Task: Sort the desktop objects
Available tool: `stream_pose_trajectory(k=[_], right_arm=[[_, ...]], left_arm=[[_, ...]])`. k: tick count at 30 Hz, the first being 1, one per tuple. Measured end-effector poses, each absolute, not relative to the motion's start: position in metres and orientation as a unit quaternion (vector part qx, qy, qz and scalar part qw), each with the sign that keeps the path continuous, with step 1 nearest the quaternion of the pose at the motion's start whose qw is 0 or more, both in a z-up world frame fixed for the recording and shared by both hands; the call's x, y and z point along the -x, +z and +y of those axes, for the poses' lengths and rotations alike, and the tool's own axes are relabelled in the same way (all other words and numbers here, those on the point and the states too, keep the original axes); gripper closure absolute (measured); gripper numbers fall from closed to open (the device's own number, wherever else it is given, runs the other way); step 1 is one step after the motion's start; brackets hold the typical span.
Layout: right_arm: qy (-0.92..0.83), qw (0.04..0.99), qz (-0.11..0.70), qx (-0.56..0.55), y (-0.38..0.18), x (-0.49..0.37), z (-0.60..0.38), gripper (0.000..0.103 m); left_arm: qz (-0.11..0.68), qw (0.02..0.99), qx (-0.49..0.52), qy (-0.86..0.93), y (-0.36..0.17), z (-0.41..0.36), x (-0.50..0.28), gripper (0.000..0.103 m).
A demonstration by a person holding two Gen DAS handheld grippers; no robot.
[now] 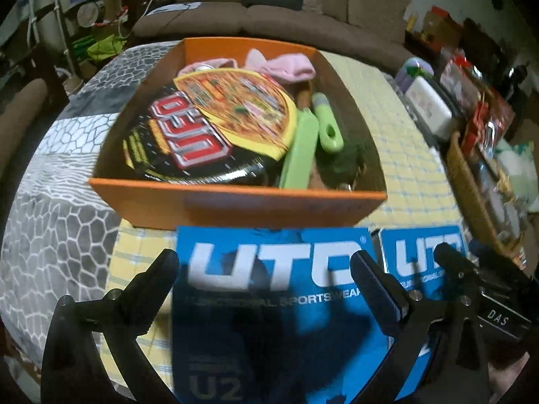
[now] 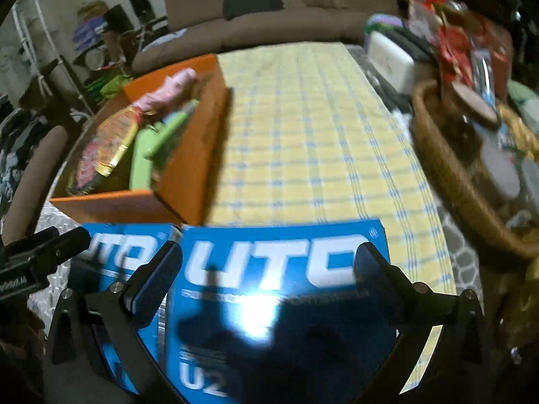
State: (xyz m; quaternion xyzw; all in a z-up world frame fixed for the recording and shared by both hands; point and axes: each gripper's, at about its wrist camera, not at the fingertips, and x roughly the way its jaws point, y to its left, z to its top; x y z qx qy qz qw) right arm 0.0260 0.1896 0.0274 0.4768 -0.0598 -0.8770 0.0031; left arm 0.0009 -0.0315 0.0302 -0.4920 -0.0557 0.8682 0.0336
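Two blue UTO boxes lie side by side at the near end of the yellow checked cloth. My left gripper point(image 1: 266, 266) is spread wide around the left blue box point(image 1: 269, 289), one finger at each side edge. My right gripper point(image 2: 269, 262) is spread the same way around the right blue box point(image 2: 279, 289). Whether either one presses the box or only straddles it is unclear. The right gripper's fingers point(image 1: 451, 262) show beside the right box point(image 1: 421, 262) in the left wrist view. An orange box point(image 1: 235, 202) just beyond holds a UFO noodle bowl point(image 1: 202, 128), green items and pink cloth.
A wicker basket point(image 2: 448, 168) full of packets stands at the right edge of the table. A white case point(image 2: 390, 57) lies at the far right. A grey patterned blanket point(image 1: 50, 202) lies left of the cloth. A brown sofa point(image 1: 269, 17) is behind.
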Motion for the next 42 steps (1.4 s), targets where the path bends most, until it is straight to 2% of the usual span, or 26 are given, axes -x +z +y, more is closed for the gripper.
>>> stream_pose_trajectory(k=[5,9,12,42], right_arm=[[-0.872,-0.004,-0.039,-0.488,0.01,-0.024,0.189,0.0],[-0.877,-0.021,-0.019,-0.48,0.006,-0.023,0.186,0.0],[-0.881,-0.025,-0.014,-0.473,0.005,-0.019,0.185,0.0],[-0.883,-0.028,-0.012,-0.468,0.004,-0.015,0.185,0.0]], left_arm=[[-0.045,0.024,0.502,0.863,0.009,-0.018,0.002,0.0],[-0.008,0.004,0.478,0.878,0.001,-0.007,0.001,0.0],[-0.013,-0.009,0.449,0.893,-0.002,-0.007,-0.003,0.0],[-0.018,-0.017,0.447,0.894,-0.002,-0.002,0.007,0.0]])
